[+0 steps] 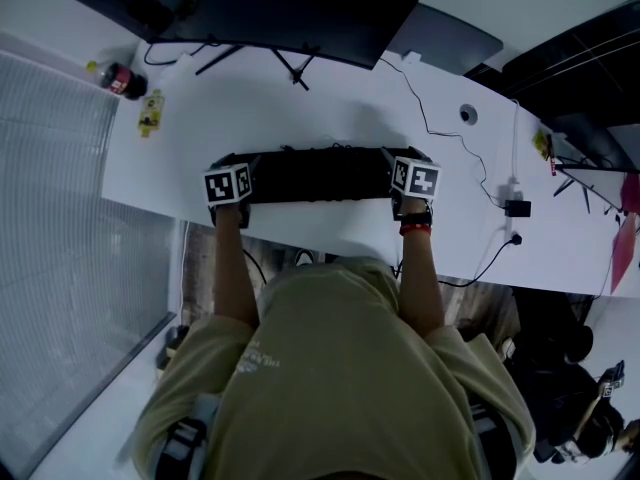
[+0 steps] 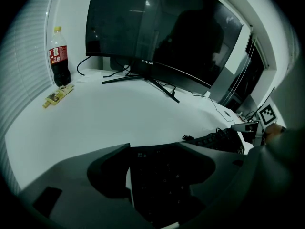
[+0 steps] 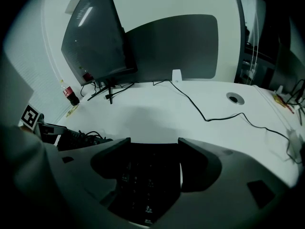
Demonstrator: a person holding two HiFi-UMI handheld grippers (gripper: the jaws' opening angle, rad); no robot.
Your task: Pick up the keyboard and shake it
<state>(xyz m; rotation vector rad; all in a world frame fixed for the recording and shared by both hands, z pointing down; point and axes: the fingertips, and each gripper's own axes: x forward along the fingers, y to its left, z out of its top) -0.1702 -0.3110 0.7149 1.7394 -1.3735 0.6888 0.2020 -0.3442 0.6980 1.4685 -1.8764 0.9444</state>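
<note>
— One broad white table takes up most of the head view, right?

— Yes. The next biggest thing on it is the dark monitor, which stands on thin splayed legs at the far side, its screen unlit.

— Where is the keyboard?

— Near the table's front edge, straight ahead of the person, running left to right. It is black. I cannot tell whether it rests on the table or is raised off it.

— And the grippers?

— One at each end. The head view shows their marker cubes, the left cube over the keyboard's left end and the right cube over its right end.

— How do the jaws stand?

— The left gripper has its jaws set wide, and the keyboard's left end fills the gap between them, so it grips that end. More of the keyboard shows beyond the right-hand jaw. The right gripper mirrors it: its jaws are wide and closed on the right end, with pale key legends showing between them.

— Smaller things?

— A cola bottle with a red label and yellow cap stands upright at the table's far left corner. A small yellow packet lies just beside it. Both are well apart from the keyboard. A thin black cable winds across the table right of the monitor and passes near a round grommet.
</note>
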